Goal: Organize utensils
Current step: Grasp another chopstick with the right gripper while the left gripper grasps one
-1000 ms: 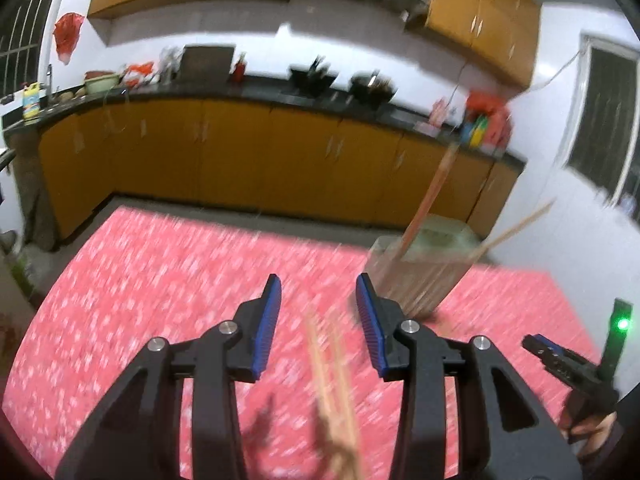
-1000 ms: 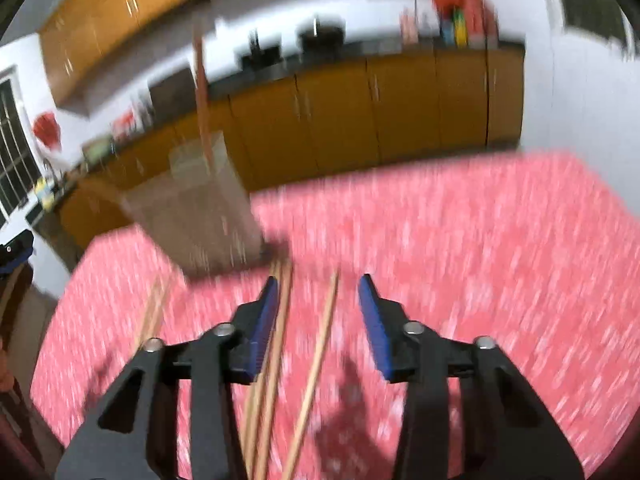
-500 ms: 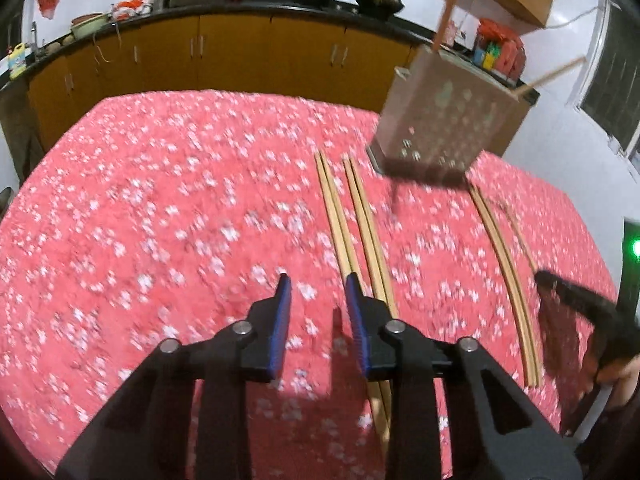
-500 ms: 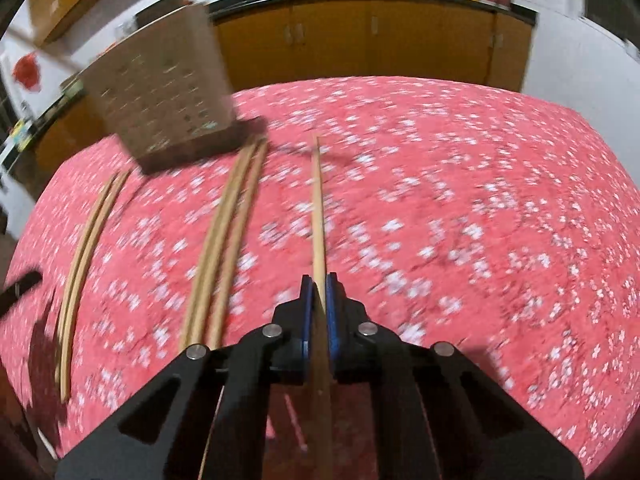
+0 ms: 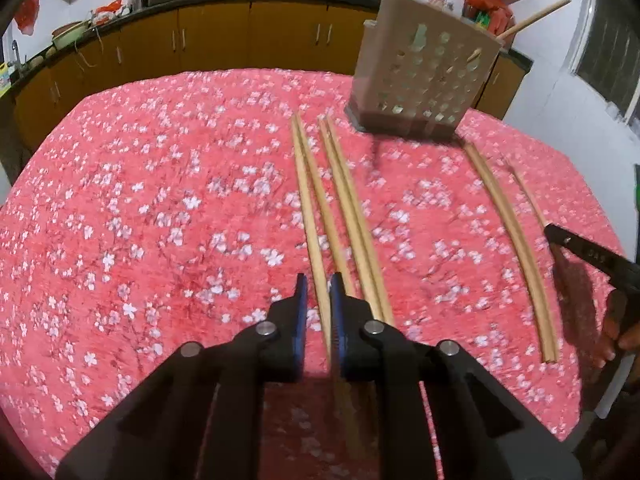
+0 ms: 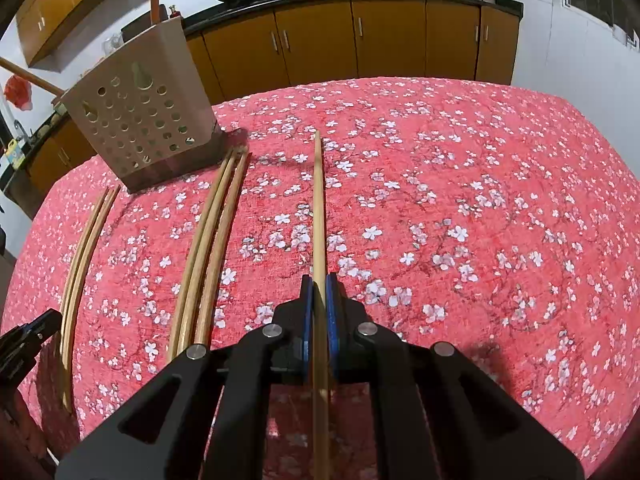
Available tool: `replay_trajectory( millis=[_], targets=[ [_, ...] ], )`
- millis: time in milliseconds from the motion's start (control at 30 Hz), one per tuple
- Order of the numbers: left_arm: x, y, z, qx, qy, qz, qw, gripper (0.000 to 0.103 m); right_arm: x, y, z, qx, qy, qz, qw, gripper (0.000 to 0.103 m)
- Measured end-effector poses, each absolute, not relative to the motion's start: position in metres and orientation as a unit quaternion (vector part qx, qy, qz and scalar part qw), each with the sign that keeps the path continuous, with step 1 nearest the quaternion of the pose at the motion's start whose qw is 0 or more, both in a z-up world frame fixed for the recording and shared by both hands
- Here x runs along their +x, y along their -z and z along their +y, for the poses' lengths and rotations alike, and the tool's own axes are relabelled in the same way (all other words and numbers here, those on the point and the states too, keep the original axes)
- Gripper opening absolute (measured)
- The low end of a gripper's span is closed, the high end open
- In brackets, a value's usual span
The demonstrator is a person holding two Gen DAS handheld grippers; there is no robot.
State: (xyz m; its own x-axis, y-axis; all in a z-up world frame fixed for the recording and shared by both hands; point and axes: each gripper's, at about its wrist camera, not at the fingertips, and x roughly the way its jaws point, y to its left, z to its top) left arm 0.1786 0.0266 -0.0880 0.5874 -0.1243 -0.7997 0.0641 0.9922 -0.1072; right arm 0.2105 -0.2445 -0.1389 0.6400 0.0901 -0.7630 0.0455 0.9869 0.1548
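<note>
With both tools clamped, our left tool (image 5: 318, 300) on a chopstick (image 5: 310, 208) at frame centre and our right tool (image 6: 319, 300) on a lone chopstick (image 6: 319, 200), each pinched near its end, either may pivot and slip on lifting.

The worktop (image 6: 500, 200) is covered by a red cloth printed with small white blossoms. A beige perforated utensil holder (image 6: 140, 120) stands upright on it toward the far edge; wooden sticks project from its top.

Wooden chopsticks lie flat on the cloth, roughly parallel, with their far ends toward the holder:
- a single chopstick (image 6: 319, 208), apart on the right in the right wrist view;
- a group of three (image 6: 212, 248) just beside one another, far ends touching the holder's base;
- an outer pair (image 6: 86, 248) side by side, near the left edge in that view;
- in the left wrist view, two pairs (image 5: 336, 200) close together in front of the holder.
</note>
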Motion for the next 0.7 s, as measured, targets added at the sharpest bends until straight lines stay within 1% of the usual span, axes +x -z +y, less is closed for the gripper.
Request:
replay_trajectory(
  millis=[267,400,700],
  targets=[
    [0.184,0.091,0.022,-0.021,0.047,0.449,0.892,0.010,0.205,0.137,-0.239,0.071,-0.026,0.427,0.901,0.008],
    [0.198,0.091,0.027,-0.017,0.035,0.447,0.894,0.008,0.200,0.138,-0.234,0.044,-0.024,0.421,0.906,0.008],
    [0.236,0.092,0.062,-0.034,0.000,0.440,0.897,0.008,0.232,0.139,-0.248,0.051,0.004,0.407,0.912,0.008]
  ],
)
